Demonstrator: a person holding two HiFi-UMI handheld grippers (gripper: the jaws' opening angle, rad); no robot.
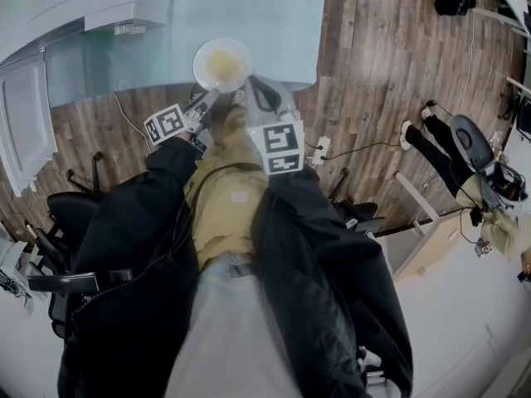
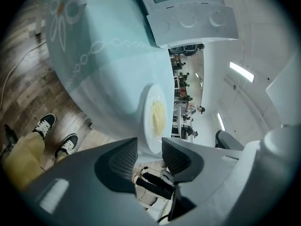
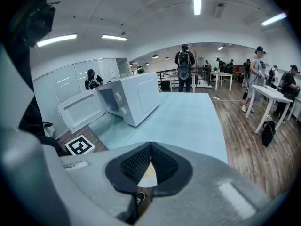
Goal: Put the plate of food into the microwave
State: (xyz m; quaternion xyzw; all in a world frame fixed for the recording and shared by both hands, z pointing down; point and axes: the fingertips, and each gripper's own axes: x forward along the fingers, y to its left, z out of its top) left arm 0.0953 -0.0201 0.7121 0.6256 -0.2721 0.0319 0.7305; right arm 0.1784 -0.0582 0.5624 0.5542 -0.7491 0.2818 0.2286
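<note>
At the far left corner of the worktop (image 1: 274,15) stands the microwave (image 1: 75,2). Its door (image 1: 23,118) is swung wide open, so the cavity is ready.

Next comes the left gripper (image 1: 209,98), at the near edge of the worktop. Its own view shows it rolled onto its side with the jaws wide apart, one above and one below the near rim of the plate (image 2: 147,112). The rim reaches just into the gap, but the pads do not press on it, so nothing is held yet. The plate lies flat on the worktop close to its near edge, with a pale yellow heap of food (image 2: 158,117) in its centre.

To the right of the plate, the right gripper (image 3: 148,147) hovers over the near right rim. Its jaws are closed tip to tip and empty, and only a wedge of plate shows beneath them.

The step in hand looks to be the left jaws taking hold of the rim. To do it well:
- Slide the jaws further on, so the rim sits deep against the pads before they close.
- Squeeze firmly, since a plate held by one edge will tend to droop and shed its food.
- The right gripper would help if it rolled over likewise and took the opposite rim.
- Lift only just clear and keep the plate level.
- Carry it toward the far left corner, minding the open door.
</note>
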